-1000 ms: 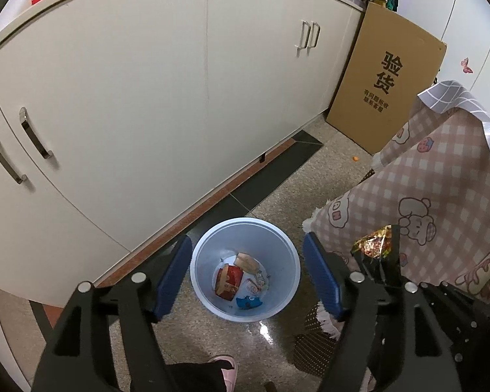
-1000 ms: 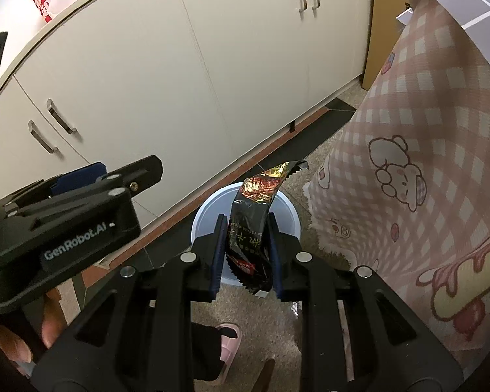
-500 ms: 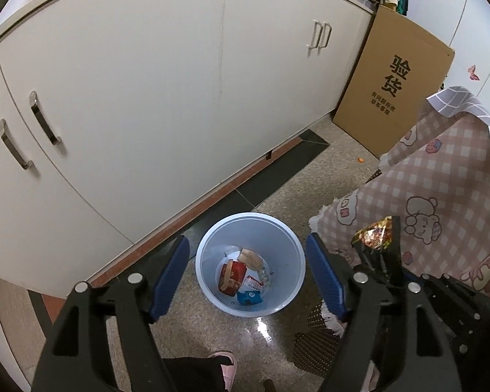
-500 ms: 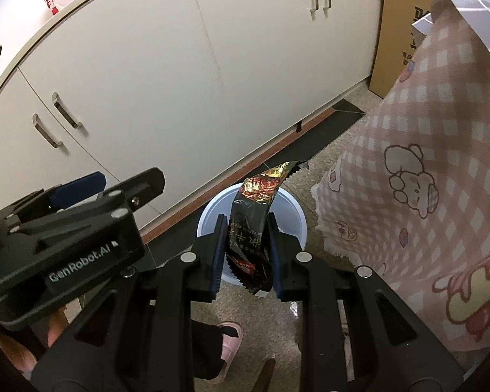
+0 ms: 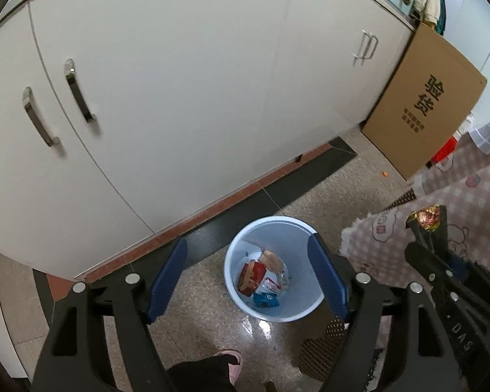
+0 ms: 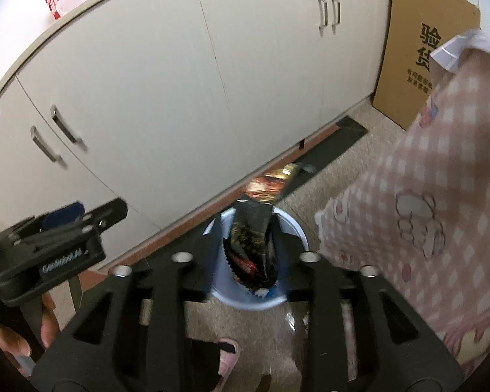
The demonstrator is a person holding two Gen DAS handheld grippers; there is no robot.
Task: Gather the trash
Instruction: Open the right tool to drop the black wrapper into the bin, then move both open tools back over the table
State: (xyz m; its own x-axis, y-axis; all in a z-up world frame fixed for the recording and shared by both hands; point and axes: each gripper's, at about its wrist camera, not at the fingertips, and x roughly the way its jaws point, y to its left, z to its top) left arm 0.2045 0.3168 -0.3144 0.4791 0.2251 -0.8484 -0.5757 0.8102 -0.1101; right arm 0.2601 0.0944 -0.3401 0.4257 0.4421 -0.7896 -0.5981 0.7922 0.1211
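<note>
Dark snack wrapper [image 6: 253,228] clamped in right gripper [image 6: 250,245]; blue bin [image 5: 271,269] seen below, between spread fingers of left gripper [image 5: 248,277].

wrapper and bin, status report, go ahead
Left gripper open, empty. Right gripper looks parted around black snack wrapper, grip unclear from blur. Blue bin below, trash inside. Nothing blocking bin mouth.

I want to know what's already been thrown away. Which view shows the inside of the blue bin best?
The left wrist view: the blue bin sits unobstructed, its red and blue packets visible. In the right wrist view, the black wrapper in the right gripper covers most of its opening.
</note>
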